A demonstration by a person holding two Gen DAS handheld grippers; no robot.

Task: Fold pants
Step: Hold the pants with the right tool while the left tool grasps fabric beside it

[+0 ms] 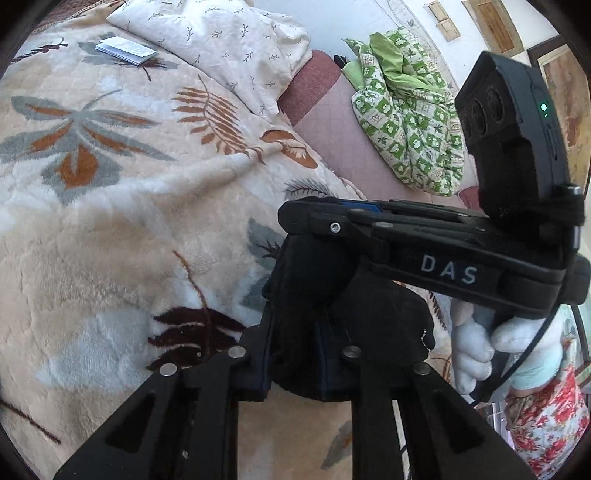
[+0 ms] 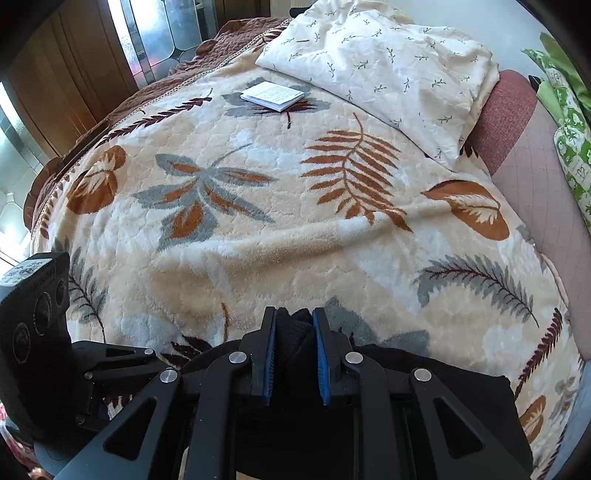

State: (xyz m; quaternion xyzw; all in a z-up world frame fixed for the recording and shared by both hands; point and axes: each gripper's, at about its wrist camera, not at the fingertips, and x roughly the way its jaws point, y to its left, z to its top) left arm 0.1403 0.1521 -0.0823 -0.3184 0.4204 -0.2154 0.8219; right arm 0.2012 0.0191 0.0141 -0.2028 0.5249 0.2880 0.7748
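The black pants [image 2: 443, 398] hang bunched over the leaf-patterned blanket [image 2: 295, 240] near its front edge. My right gripper [image 2: 295, 363] is shut on a thick fold of them between its blue pads [image 2: 320, 369]. In the left wrist view the pants [image 1: 373, 314] form a dark bundle; my left gripper [image 1: 295, 343] is shut on it just below the right gripper [image 1: 299, 225], which reaches in from the right. A white-gloved hand [image 1: 476, 350] holds the right tool's handle. The left tool's camera housing [image 2: 33, 314] shows at the left edge of the right wrist view.
A white leaf-print pillow [image 2: 388, 74] lies at the head of the bed, a small white booklet [image 2: 271, 96] beside it. A green-and-white patterned cloth [image 1: 410, 122] sits on the pink quilted surface [image 1: 332, 118] to the right. Wooden doors and a window [image 2: 162, 33] stand at the far left.
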